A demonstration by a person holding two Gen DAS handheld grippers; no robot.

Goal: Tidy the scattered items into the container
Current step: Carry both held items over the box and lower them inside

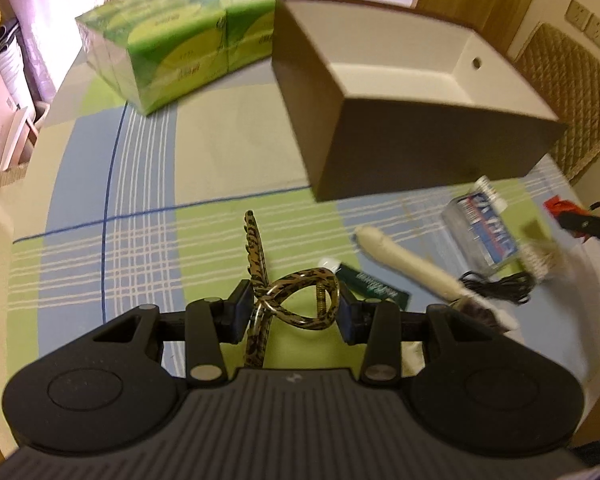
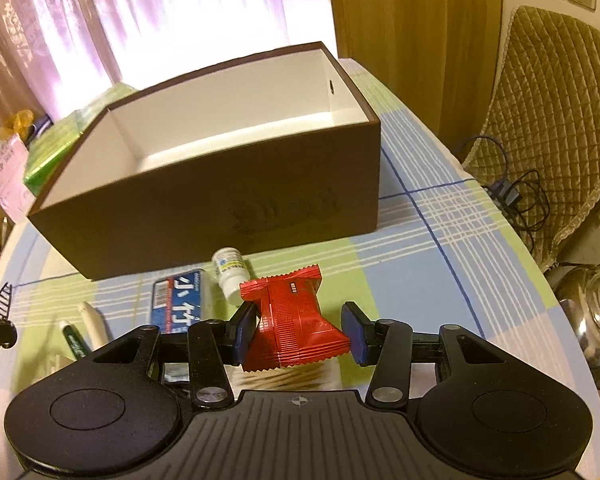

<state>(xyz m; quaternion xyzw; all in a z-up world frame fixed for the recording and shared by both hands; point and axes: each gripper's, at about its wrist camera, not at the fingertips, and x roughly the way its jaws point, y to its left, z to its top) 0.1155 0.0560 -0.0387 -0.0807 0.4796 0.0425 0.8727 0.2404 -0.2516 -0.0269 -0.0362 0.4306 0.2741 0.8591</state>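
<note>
Both grippers: we are holding one item in each, with the open brown box (image 2: pixel 220 184) lying ahead of both.
Left gripper (image 1: pixel 292 312): we are pinching a leopard-print hair claw clip (image 1: pixel 288 300) between the fingers, which are closed onto its looped handles; its toothed end is pointing forward, away from us.
Right gripper (image 2: pixel 300 332): we are straddling a red snack packet (image 2: pixel 292 320); the left finger is touching it, but the right one is showing a small gap, so we cannot tell whether the grip is firm.
Container: we are seeing the box standing on the checked cloth of the counter (image 2: pixel 440 240), its white inside looking bare from both views.
Key relation: we are judging the right gripper the nearer one, since the box's long brown wall is sitting straight in front of the packet; from the left gripper the box is lying forward and to the right, well apart.
Waiting items: we are leaving a white-handled brush (image 1: pixel 412 268), a green tube (image 1: pixel 372 286), a blue-and-white tissue pack (image 1: pixel 480 228), a black cable (image 1: pixel 496 284) and a small white bottle (image 2: pixel 230 272) on the counter.
Bystander: we are ignoring the green tissue bundle (image 1: pixel 176 44) behind the box.
Next move: we are expecting to lift each item over the near rim.
</note>
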